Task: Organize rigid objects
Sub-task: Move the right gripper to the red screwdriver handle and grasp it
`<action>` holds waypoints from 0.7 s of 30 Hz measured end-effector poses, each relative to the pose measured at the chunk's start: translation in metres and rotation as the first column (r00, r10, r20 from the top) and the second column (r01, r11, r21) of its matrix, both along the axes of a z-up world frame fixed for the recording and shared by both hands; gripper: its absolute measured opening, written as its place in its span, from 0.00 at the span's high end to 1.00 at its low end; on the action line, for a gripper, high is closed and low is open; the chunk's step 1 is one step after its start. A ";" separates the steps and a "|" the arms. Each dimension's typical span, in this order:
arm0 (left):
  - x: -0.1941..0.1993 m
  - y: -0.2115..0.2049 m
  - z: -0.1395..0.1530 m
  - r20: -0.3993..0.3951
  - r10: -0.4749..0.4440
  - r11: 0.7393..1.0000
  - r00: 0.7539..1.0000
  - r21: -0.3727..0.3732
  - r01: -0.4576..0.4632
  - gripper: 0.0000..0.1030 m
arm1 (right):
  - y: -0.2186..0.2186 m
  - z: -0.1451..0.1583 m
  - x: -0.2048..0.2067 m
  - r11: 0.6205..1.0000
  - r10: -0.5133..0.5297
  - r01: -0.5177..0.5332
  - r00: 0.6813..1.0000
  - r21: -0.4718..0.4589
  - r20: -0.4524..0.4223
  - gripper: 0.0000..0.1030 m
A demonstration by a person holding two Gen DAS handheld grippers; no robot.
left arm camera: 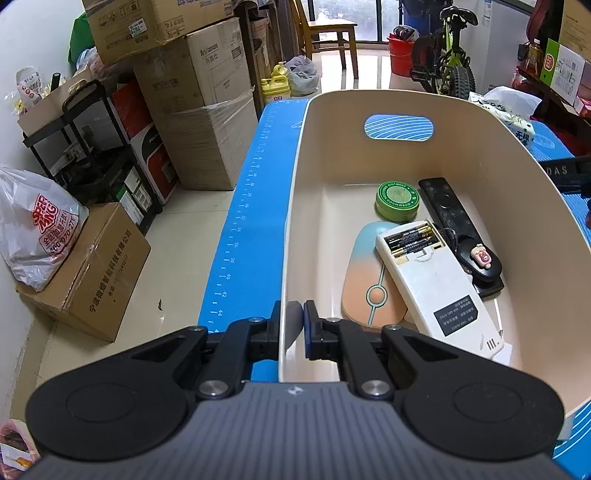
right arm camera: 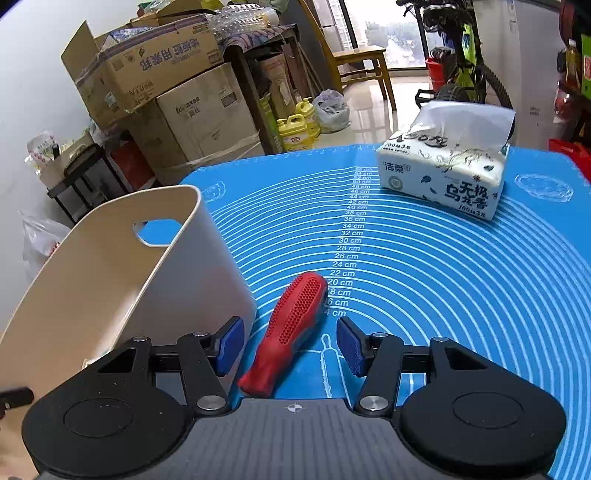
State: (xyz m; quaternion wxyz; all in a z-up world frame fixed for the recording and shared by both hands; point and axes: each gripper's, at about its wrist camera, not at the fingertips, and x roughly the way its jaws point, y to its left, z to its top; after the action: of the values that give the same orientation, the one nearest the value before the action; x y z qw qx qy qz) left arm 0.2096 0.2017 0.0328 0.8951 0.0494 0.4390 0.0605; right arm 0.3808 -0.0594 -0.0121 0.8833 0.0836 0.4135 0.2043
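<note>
A cream bin (left arm camera: 480, 155) stands on the blue mat. My left gripper (left arm camera: 294, 325) is shut on the bin's near-left wall, one finger outside and one inside. In the bin lie a green round tin (left arm camera: 397, 201), a black remote (left arm camera: 452, 212), a white remote (left arm camera: 436, 284) with its battery bay showing, a blue and orange mouse (left arm camera: 365, 280) and a dark fob with a pink charm (left arm camera: 482, 258). In the right wrist view a red screwdriver handle (right arm camera: 291, 328) lies on the mat beside the bin (right arm camera: 122, 273). My right gripper (right arm camera: 290, 347) is open, its pads on either side of the handle, apart from it.
A tissue pack (right arm camera: 448, 177) sits at the far right of the blue mat (right arm camera: 443, 277). Past the table's left edge are stacked cardboard boxes (left arm camera: 199, 96), a black rack (left arm camera: 92, 147) and a plastic bag (left arm camera: 33, 236). A chair (left arm camera: 328, 33) and a bicycle (left arm camera: 448, 59) stand farther back.
</note>
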 end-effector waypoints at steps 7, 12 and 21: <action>-0.001 -0.001 0.001 -0.001 -0.004 1.000 1.000 0.010 0.004 0.89 | 0.000 -0.014 0.010 0.999 -0.011 0.012 1.000 0.035 -0.025 0.38; -0.001 -0.001 0.001 -0.003 -0.006 1.000 1.000 0.012 0.006 0.89 | 0.006 -0.023 0.014 1.000 -0.017 0.016 0.999 -0.012 -0.027 0.38; -0.001 -0.001 0.001 -0.003 -0.005 1.000 1.000 0.016 0.005 0.89 | 0.008 -0.027 0.018 0.999 -0.039 0.039 0.999 0.011 -0.038 0.38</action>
State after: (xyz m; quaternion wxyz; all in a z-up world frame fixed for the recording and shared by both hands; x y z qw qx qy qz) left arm 0.2087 0.2009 0.0335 0.8941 0.0575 0.4398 0.0618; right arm 0.3985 -0.0516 -0.0392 0.8787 0.1007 0.4272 0.1878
